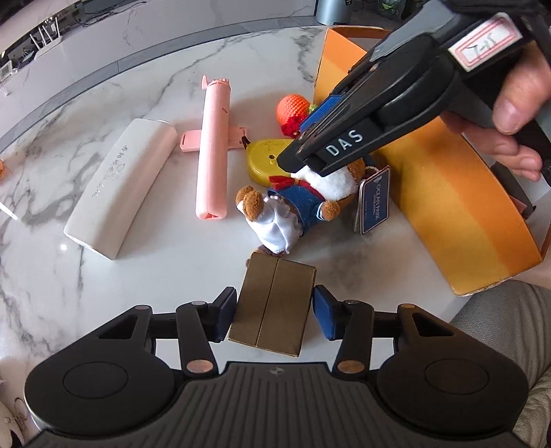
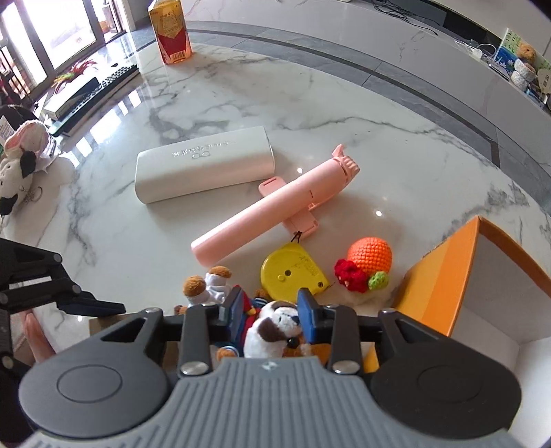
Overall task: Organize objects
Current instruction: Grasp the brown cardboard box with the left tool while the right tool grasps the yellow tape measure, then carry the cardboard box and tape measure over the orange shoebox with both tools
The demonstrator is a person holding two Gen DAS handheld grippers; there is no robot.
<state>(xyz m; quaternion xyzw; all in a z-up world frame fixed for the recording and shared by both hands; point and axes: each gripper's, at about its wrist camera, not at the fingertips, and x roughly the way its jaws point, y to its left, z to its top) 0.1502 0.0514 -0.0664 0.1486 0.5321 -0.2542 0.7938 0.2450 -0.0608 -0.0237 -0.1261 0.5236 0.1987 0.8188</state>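
A plush dog in blue overalls (image 1: 292,203) lies on the marble table beside the orange box (image 1: 458,203). My right gripper (image 2: 270,310) is closed on the plush dog's head (image 2: 275,327); it shows from outside in the left wrist view (image 1: 303,165). My left gripper (image 1: 273,313) sits around a small gold-brown box (image 1: 272,305); a small gap shows at the right pad, so it looks open. A yellow tape measure (image 2: 291,274), an orange crochet fruit (image 2: 370,258), a pink folding stick (image 2: 272,203) and a white case (image 2: 203,169) lie on the table.
The orange box is open with a white inside (image 2: 499,286). A juice carton (image 2: 170,29) stands at the far edge. A keyboard (image 2: 93,93) and a cow plush (image 2: 17,172) lie at the left. The table (image 2: 275,103) has a curved edge.
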